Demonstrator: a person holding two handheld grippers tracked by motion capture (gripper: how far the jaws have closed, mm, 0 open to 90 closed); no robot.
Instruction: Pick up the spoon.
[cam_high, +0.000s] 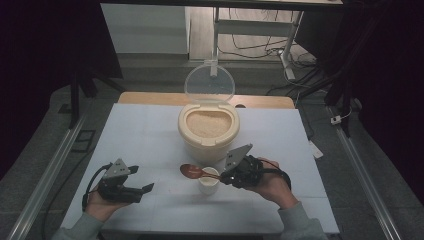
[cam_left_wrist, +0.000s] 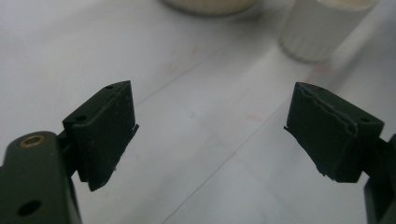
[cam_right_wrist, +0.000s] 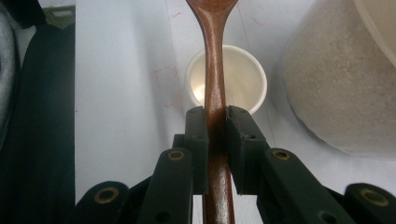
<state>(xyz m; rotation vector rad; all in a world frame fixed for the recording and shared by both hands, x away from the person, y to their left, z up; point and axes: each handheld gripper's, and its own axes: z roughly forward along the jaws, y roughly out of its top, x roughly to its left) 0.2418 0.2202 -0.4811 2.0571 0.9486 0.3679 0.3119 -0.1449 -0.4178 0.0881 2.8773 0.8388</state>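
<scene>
A cream rice container (cam_high: 208, 131) with its clear lid (cam_high: 209, 82) raised stands mid-table, full of rice (cam_high: 207, 122). In front of it sits a small white cup (cam_high: 209, 181). My right gripper (cam_high: 224, 176) is shut on the handle of a brown wooden spoon (cam_high: 191, 171), whose bowl reaches left past the cup. In the right gripper view the pads (cam_right_wrist: 200, 140) clamp the spoon handle (cam_right_wrist: 214, 79) above the cup (cam_right_wrist: 226, 79), beside the container (cam_right_wrist: 341, 88). My left gripper (cam_high: 142, 181) is open at the front left, with nothing between its fingers (cam_left_wrist: 105, 130) over the tabletop.
The white table (cam_high: 145, 135) has bare room left and right of the container. The cup (cam_left_wrist: 322, 28) and the container's base (cam_left_wrist: 210, 5) appear far off in the left gripper view. Table legs and cables lie on the floor behind.
</scene>
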